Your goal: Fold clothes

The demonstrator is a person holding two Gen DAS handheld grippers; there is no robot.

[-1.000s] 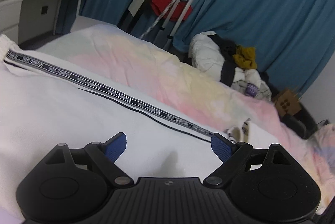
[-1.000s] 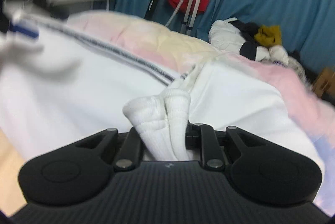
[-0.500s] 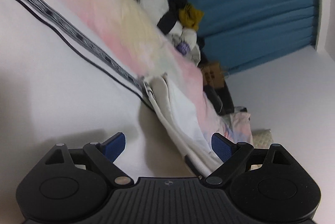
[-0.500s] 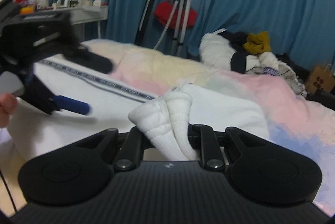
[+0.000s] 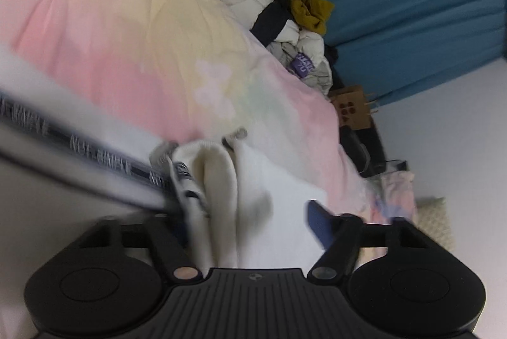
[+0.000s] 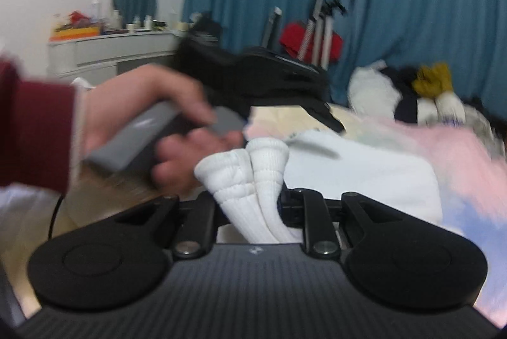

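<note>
The person's left hand (image 6: 152, 130) blocks the right tongs' (image 6: 253, 199) left; open bedspread (image 6: 450, 145) lies rightward.

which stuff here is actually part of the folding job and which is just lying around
In the job:
- white garment with its ribbed cuff
- right gripper, shut on the cuff
- left gripper, open around the fabric

Lying about:
- clothes pile
- dresser
- red bag
- cardboard box

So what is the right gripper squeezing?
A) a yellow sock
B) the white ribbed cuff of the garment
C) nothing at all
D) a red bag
B. In the right wrist view, the right gripper has its jaws closed on the bunched white ribbed cuff, which sticks up between them.
</note>
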